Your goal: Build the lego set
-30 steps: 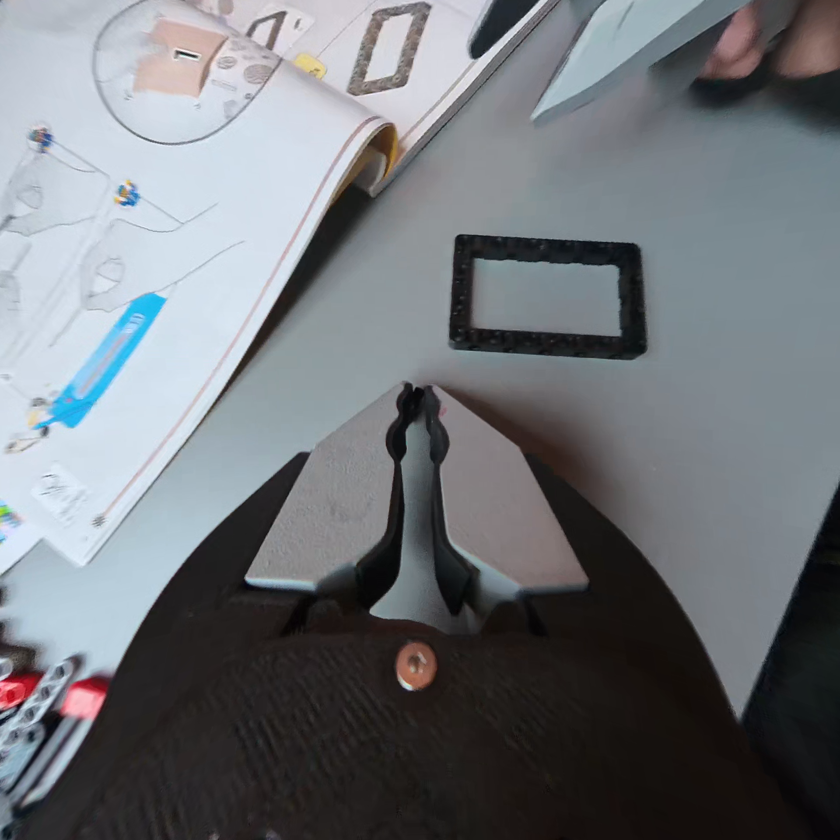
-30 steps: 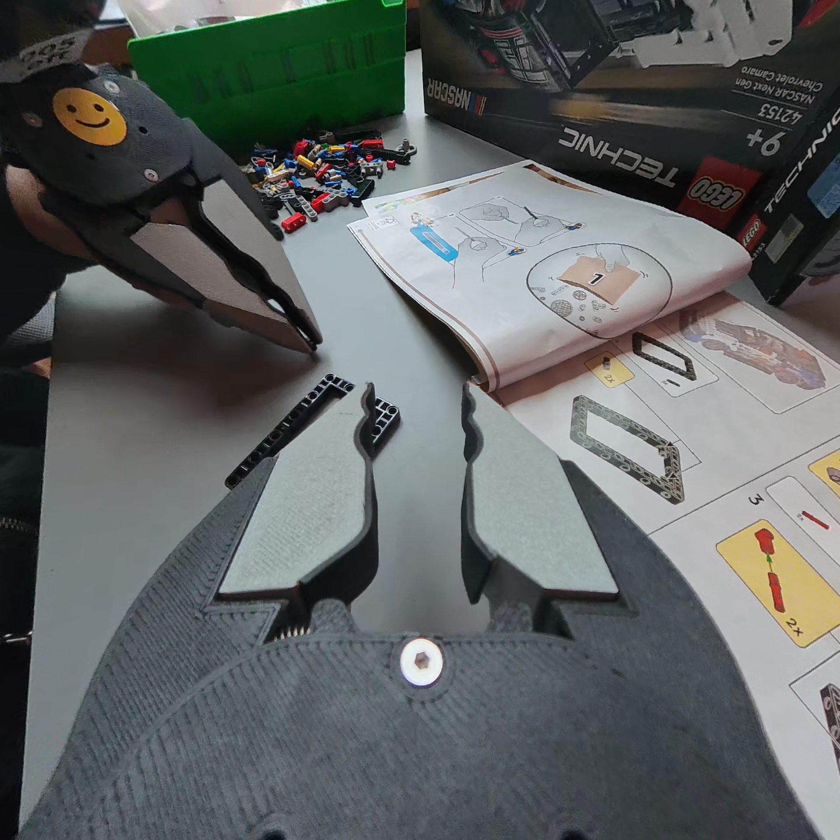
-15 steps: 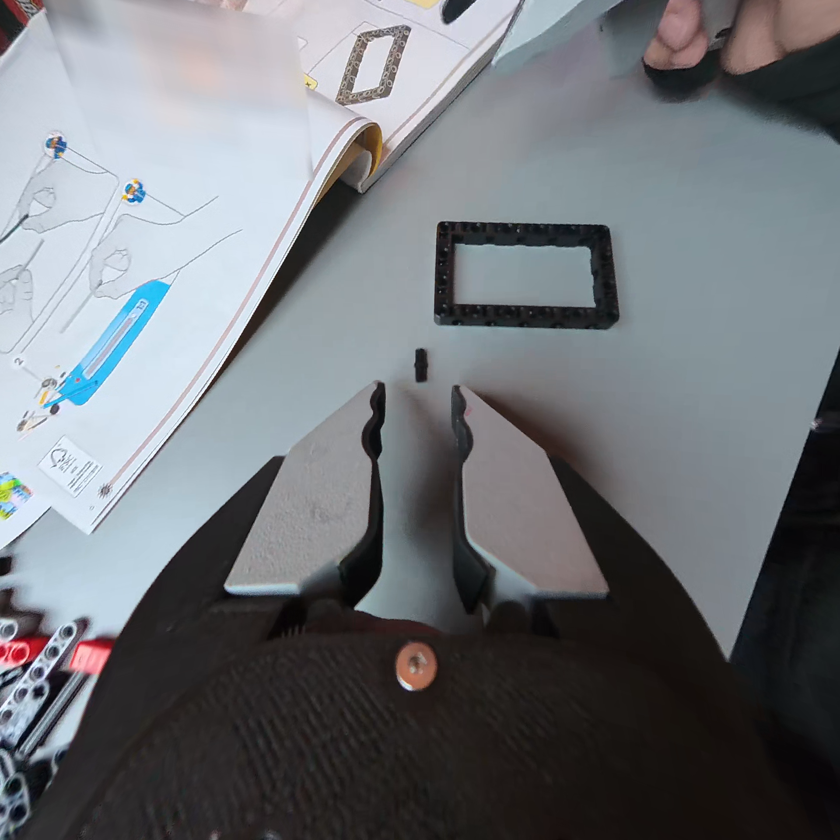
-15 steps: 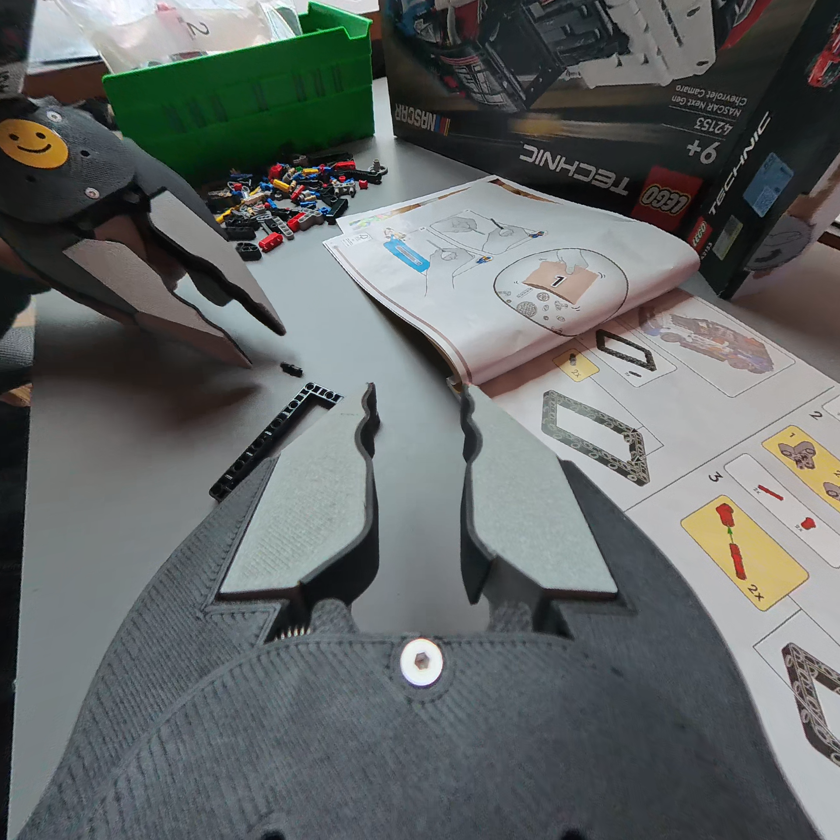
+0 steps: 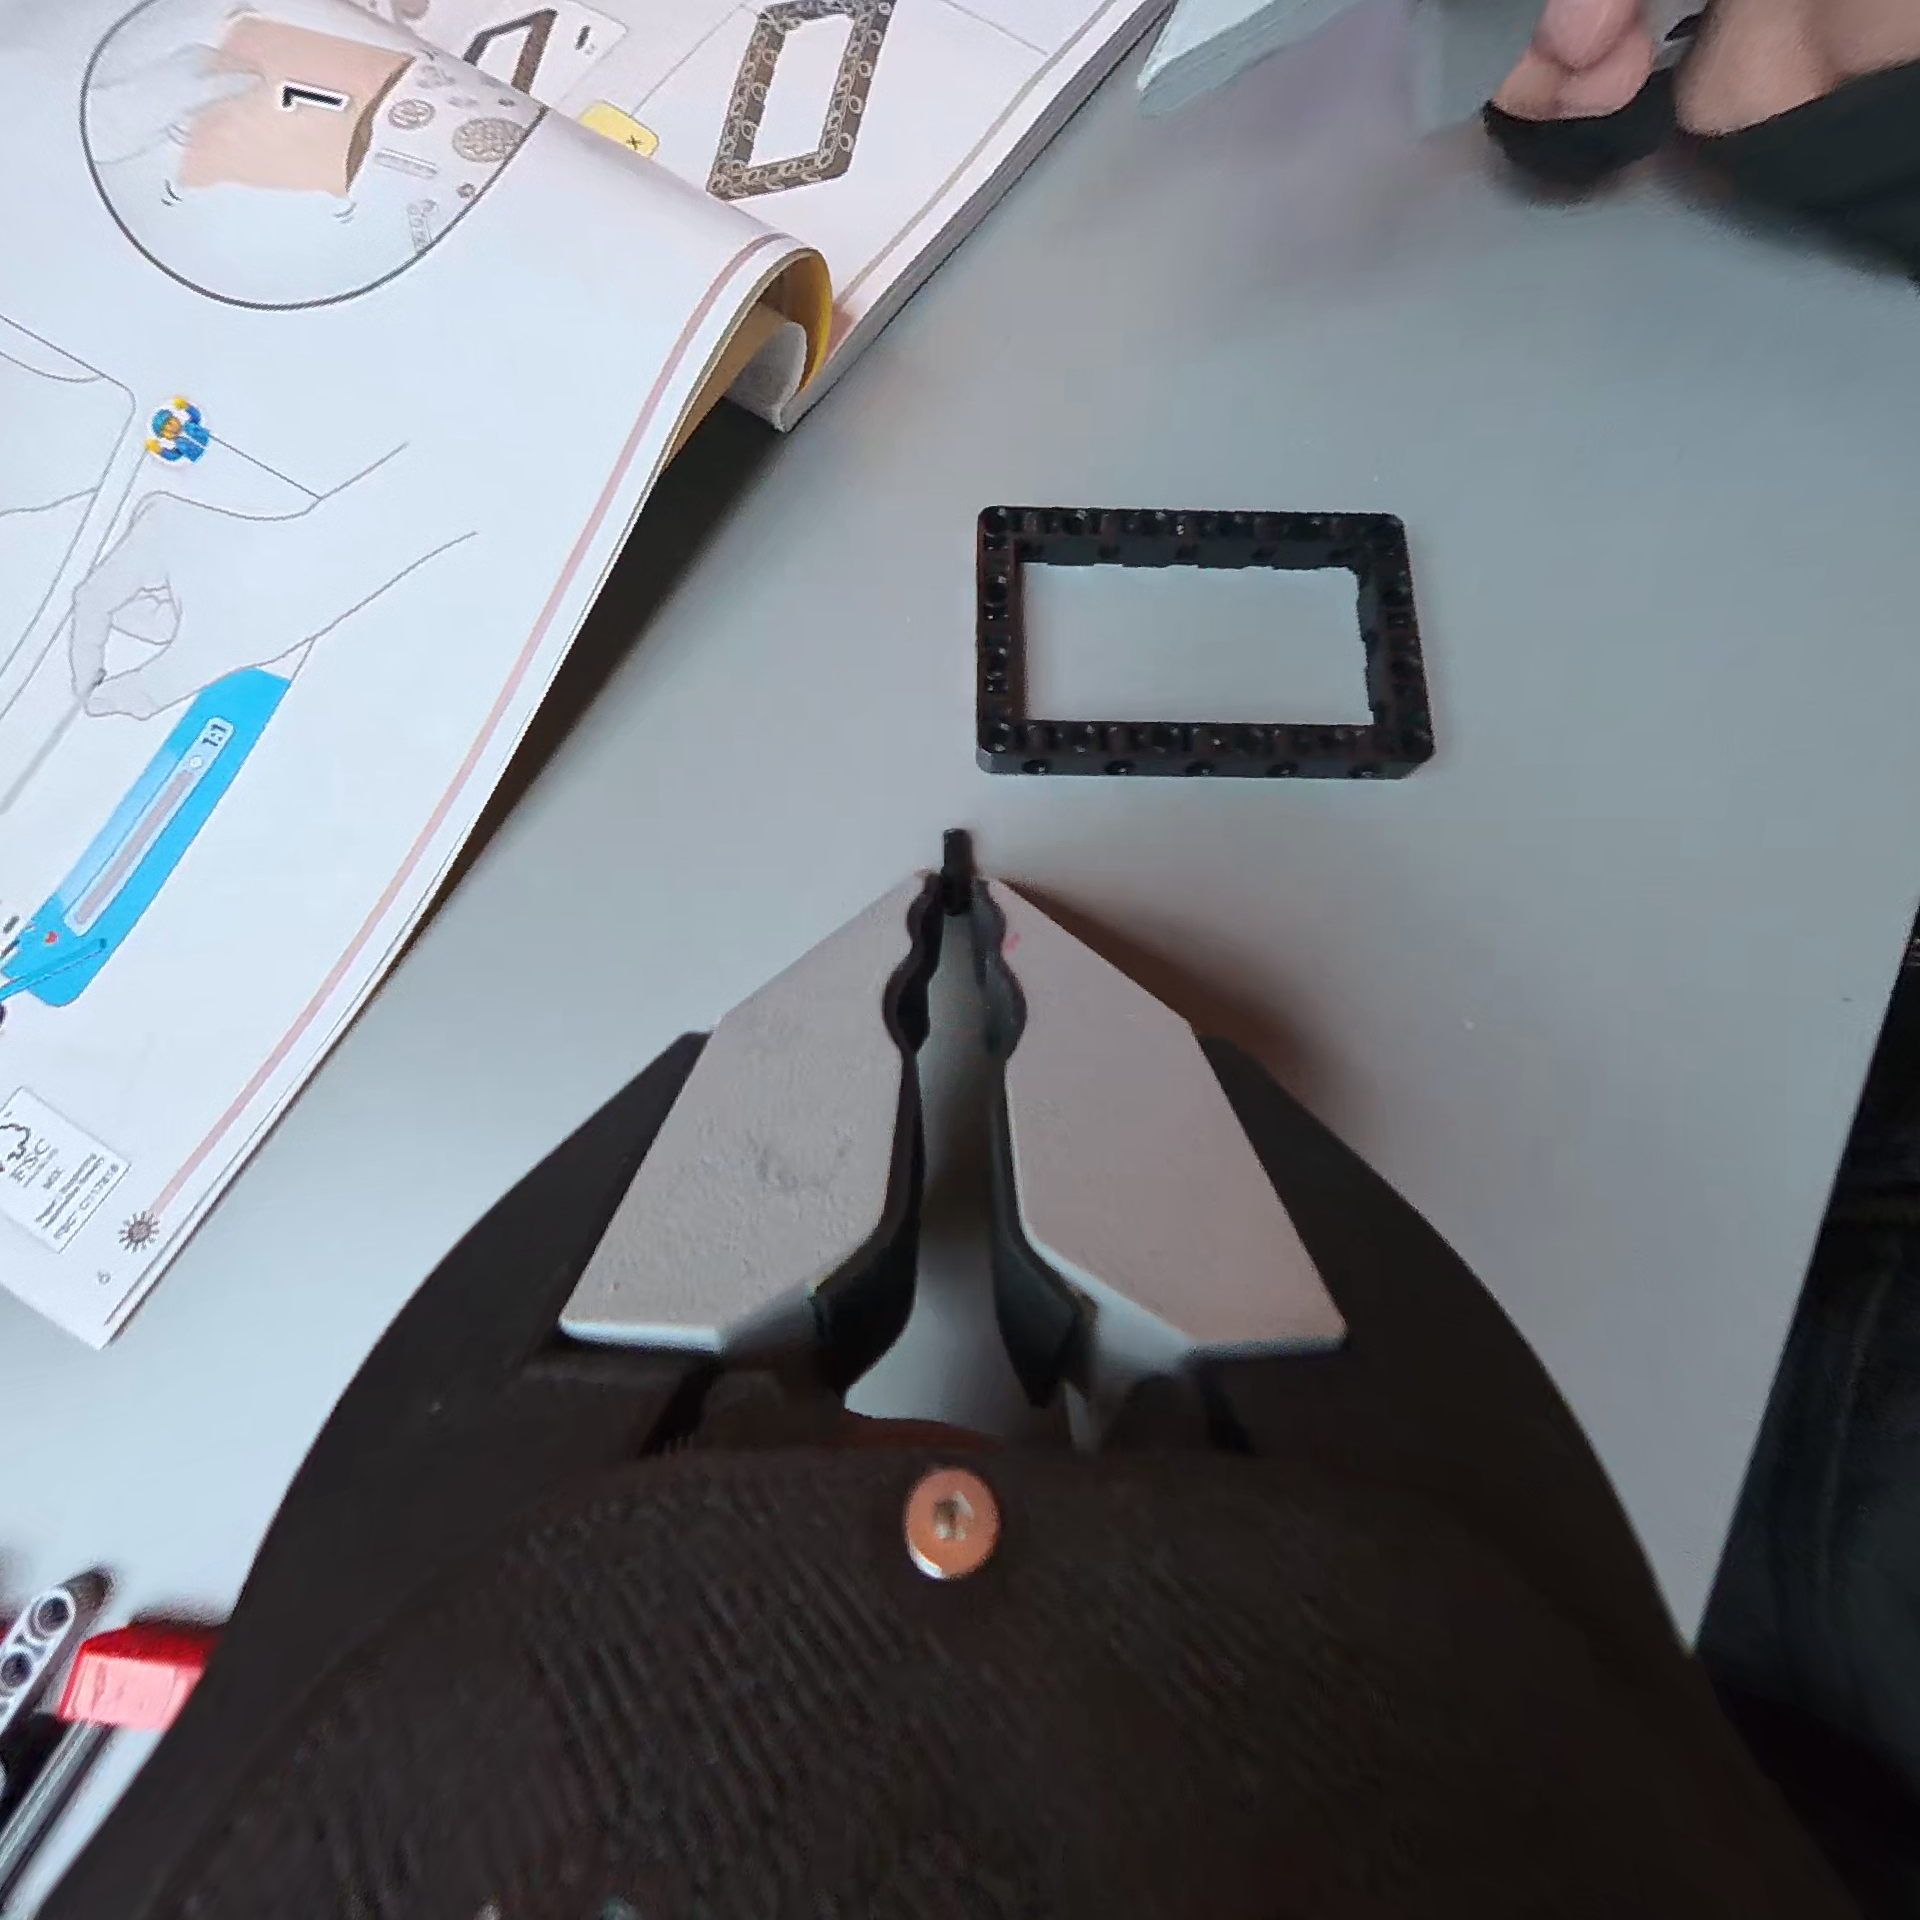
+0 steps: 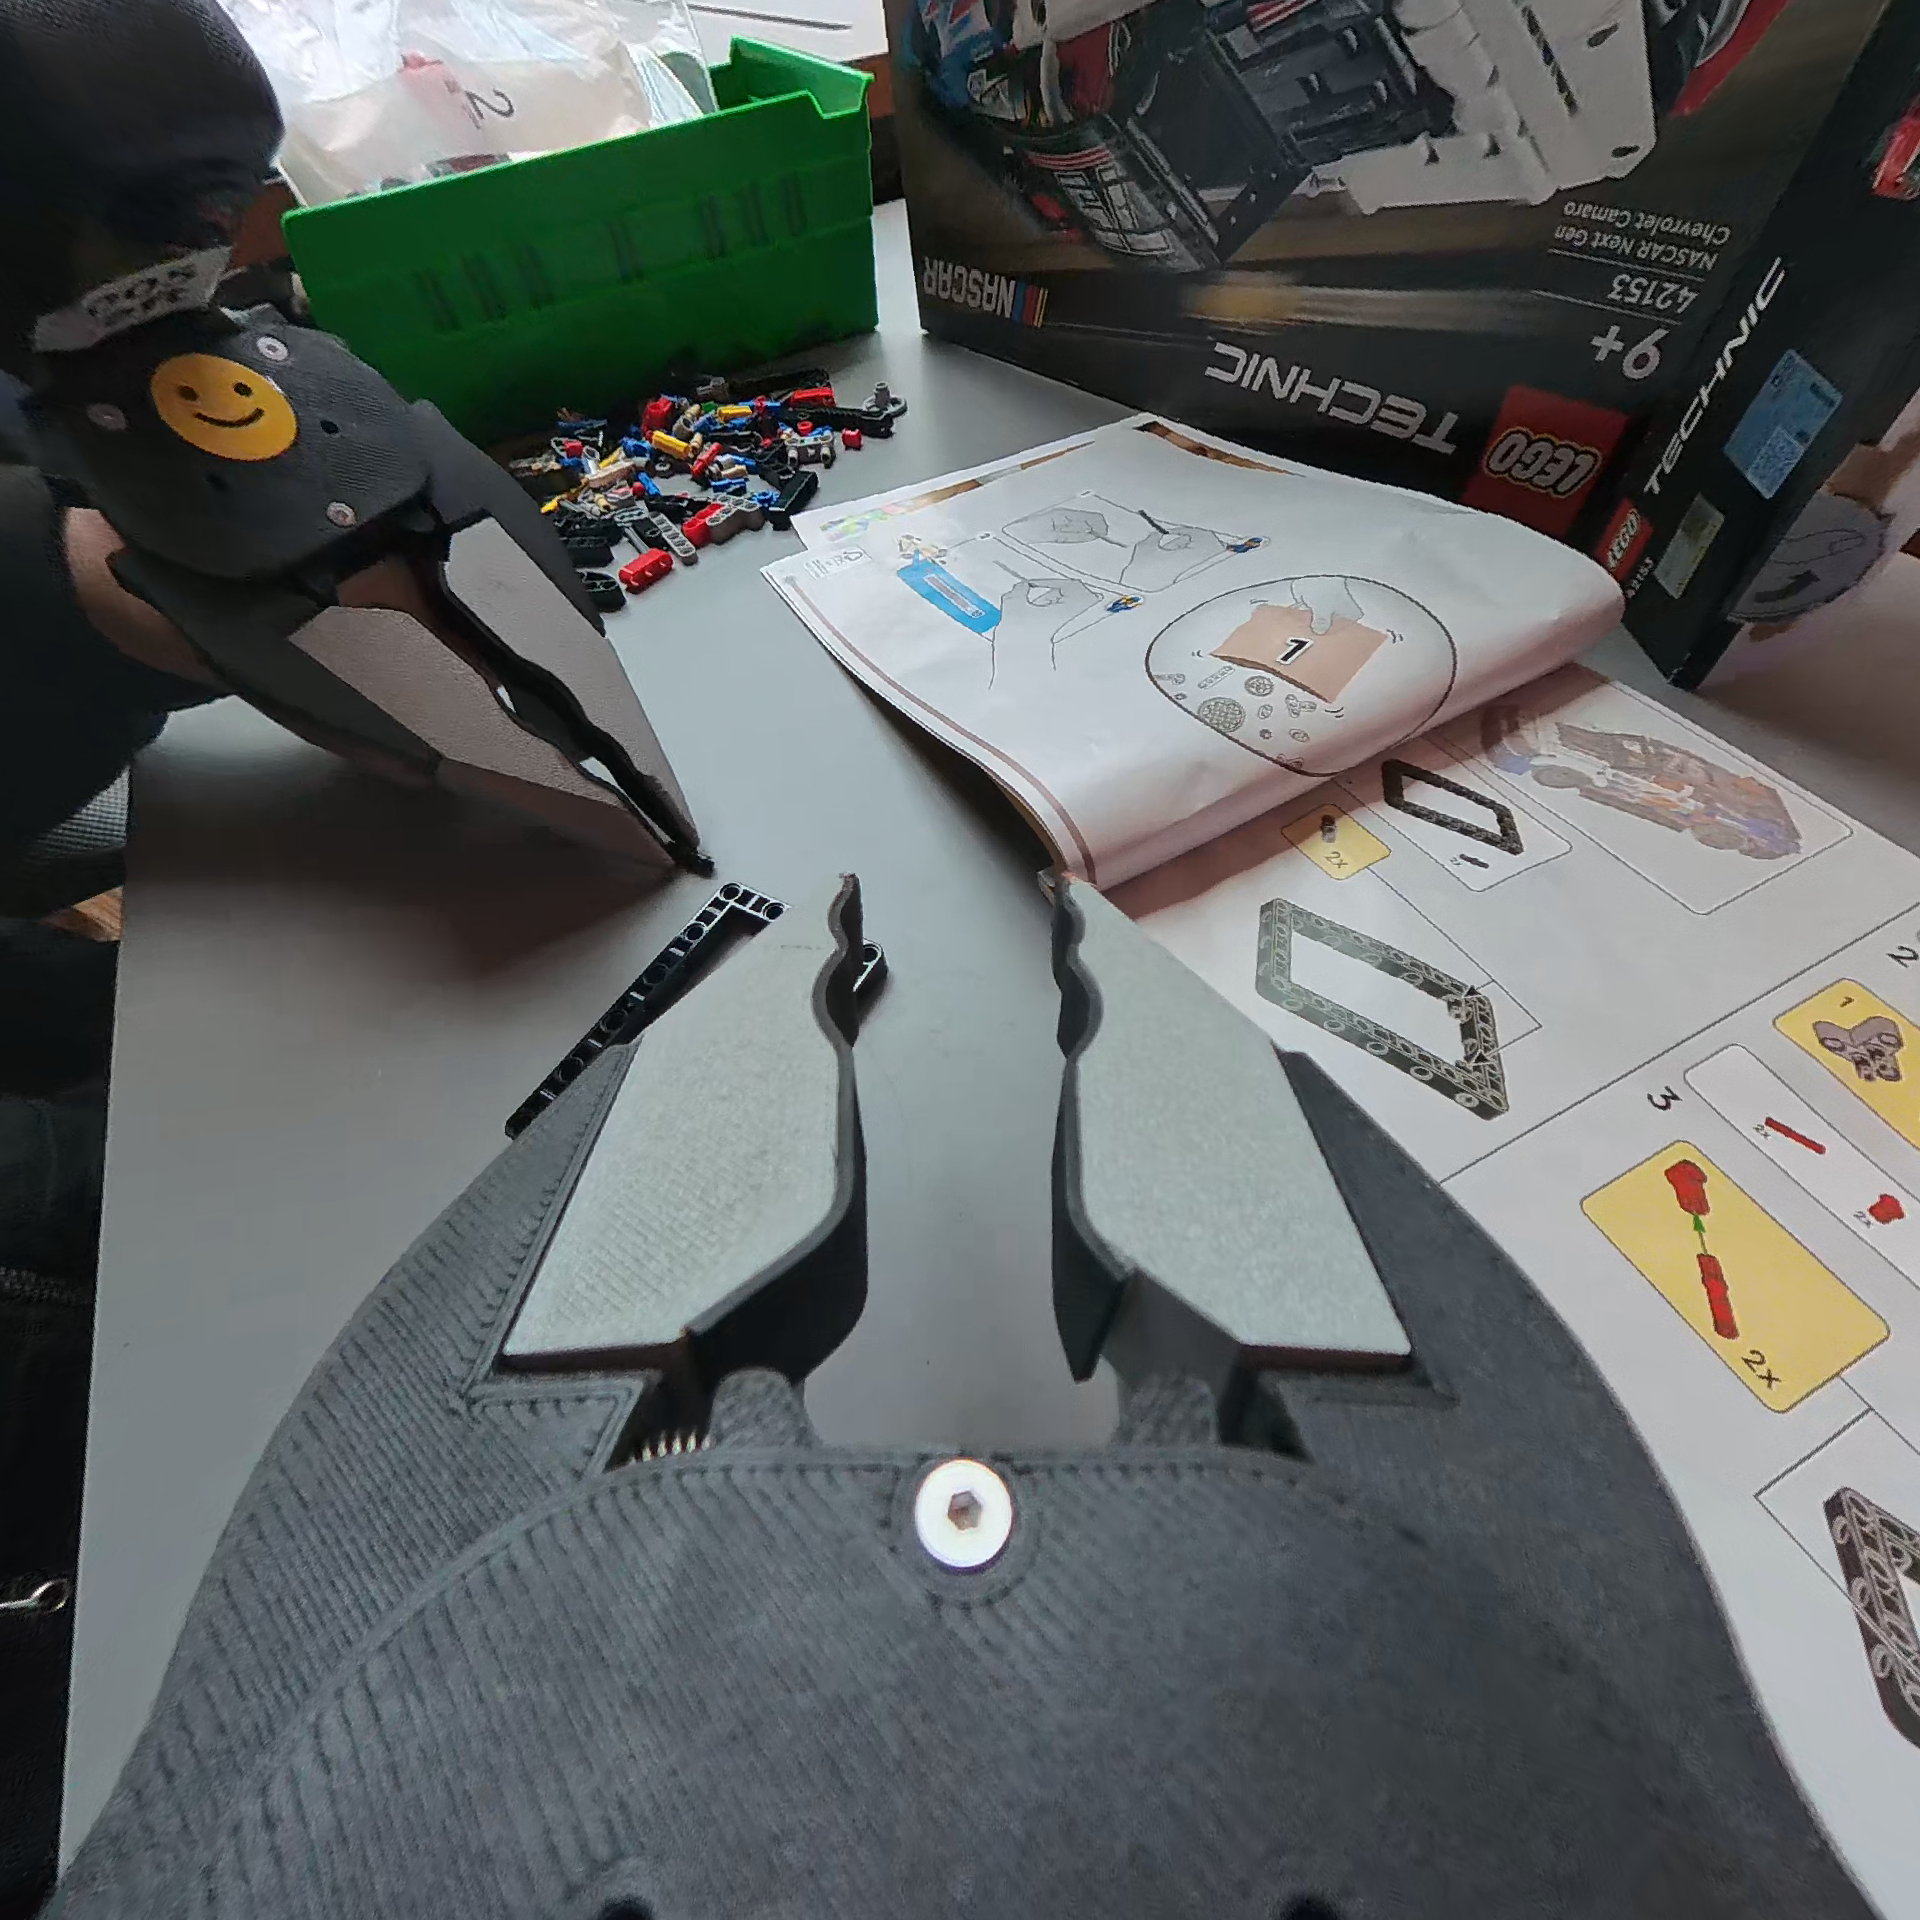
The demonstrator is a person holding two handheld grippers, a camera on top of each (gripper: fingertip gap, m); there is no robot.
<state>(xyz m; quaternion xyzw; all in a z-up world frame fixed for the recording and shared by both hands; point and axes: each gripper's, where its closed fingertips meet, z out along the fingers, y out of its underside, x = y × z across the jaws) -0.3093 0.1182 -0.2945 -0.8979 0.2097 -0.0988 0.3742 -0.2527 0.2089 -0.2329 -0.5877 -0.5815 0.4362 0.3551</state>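
In the left wrist view my left gripper (image 5: 956,896) is shut on a small black pin (image 5: 956,854). The pin sticks out past the tips, low over the grey table (image 5: 1507,1039). A black rectangular beam frame (image 5: 1205,644) lies flat just beyond the pin and apart from it. In the right wrist view the left gripper (image 6: 691,857) points down at the table with the pin at its tips. My right gripper (image 6: 956,920) is open and empty, hovering over the table. Its left finger (image 6: 727,1091) covers part of the frame (image 6: 655,1003).
An open instruction booklet (image 6: 1195,644) lies to the right; it also shows in the left wrist view (image 5: 364,520). A green bin (image 6: 582,249), a pile of loose pieces (image 6: 696,468) and the set's box (image 6: 1351,208) stand at the back. A person's hand (image 5: 1579,62) is far right. Some 12 cm of space lies between my two pairs of fingers.
Half a second ago my left jaws were open with the pin lying on the table just ahead of the tips. They have now come together on it. The right gripper stays open.
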